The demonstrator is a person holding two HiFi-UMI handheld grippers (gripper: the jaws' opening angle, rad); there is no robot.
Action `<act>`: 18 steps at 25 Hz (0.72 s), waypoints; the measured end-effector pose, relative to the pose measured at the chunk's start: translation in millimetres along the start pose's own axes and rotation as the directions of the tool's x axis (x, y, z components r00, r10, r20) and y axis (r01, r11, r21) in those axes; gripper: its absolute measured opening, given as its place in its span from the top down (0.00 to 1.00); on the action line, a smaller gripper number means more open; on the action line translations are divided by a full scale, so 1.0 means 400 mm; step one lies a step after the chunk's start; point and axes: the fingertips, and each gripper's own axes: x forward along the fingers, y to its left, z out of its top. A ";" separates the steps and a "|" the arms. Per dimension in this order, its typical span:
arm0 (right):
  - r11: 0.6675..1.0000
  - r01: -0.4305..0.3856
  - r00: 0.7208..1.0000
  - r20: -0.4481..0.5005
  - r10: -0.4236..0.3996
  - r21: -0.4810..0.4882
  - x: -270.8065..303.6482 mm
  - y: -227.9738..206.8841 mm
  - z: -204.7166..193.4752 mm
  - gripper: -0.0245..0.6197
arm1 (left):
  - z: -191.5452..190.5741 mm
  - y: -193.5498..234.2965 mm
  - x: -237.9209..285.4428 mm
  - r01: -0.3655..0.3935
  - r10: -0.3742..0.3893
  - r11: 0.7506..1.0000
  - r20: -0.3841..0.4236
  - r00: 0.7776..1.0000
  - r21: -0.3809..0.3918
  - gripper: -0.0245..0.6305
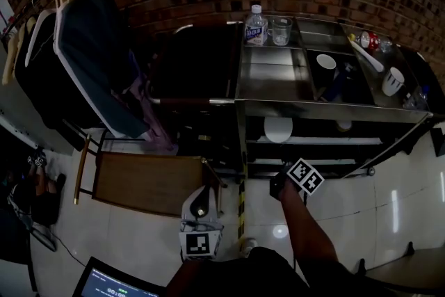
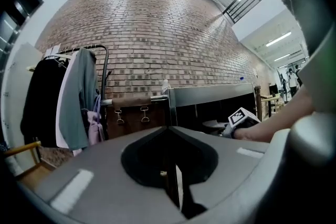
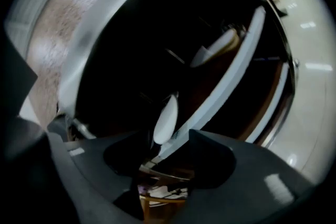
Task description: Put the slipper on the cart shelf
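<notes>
A white slipper (image 1: 278, 129) lies on the middle shelf of the steel cart (image 1: 334, 111), near the shelf's front edge. My right gripper (image 1: 281, 182), with its marker cube, hangs just in front of and below that shelf. In the right gripper view its jaws (image 3: 169, 136) stand open and the slipper (image 3: 165, 118) sits just past their tips, with no pad pressing on it. My left gripper (image 1: 200, 213) is low over the floor at the cart's left end. Its jaws (image 2: 169, 131) meet at the tip and hold nothing.
The cart top carries a water bottle (image 1: 255, 26), a glass (image 1: 281, 31), white cups (image 1: 325, 62) and a can. A second pale thing (image 1: 343, 125) lies further right on the shelf. A clothes rack (image 1: 76, 45) and a wooden stool (image 1: 149, 181) stand to the left.
</notes>
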 end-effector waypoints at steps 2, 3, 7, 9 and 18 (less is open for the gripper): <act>0.976 -0.045 0.999 0.005 0.047 -0.212 -0.084 0.053 -0.003 0.63 | 0.014 -0.006 0.003 0.011 -0.011 1.000 0.019 1.000 -0.011 0.94; 0.946 -0.072 0.997 0.008 0.079 -0.315 -0.127 0.087 -0.004 0.66 | 0.022 -0.011 0.005 0.018 -0.018 1.000 0.029 0.999 -0.012 0.94; 0.759 -0.127 0.980 0.035 0.194 -0.639 -0.302 0.217 0.001 0.83 | 0.055 -0.050 0.009 0.067 -0.065 0.997 0.063 0.996 -0.035 0.94; 0.649 -0.103 0.970 0.070 0.235 -0.754 -0.392 0.276 0.010 0.96 | 0.064 -0.072 0.001 0.099 -0.094 0.993 0.077 0.993 -0.061 0.94; 0.391 0.004 0.950 0.126 0.286 -0.921 -0.569 0.363 -0.041 0.96 | 0.085 -0.123 -0.023 0.150 -0.143 0.986 0.091 0.985 -0.077 0.94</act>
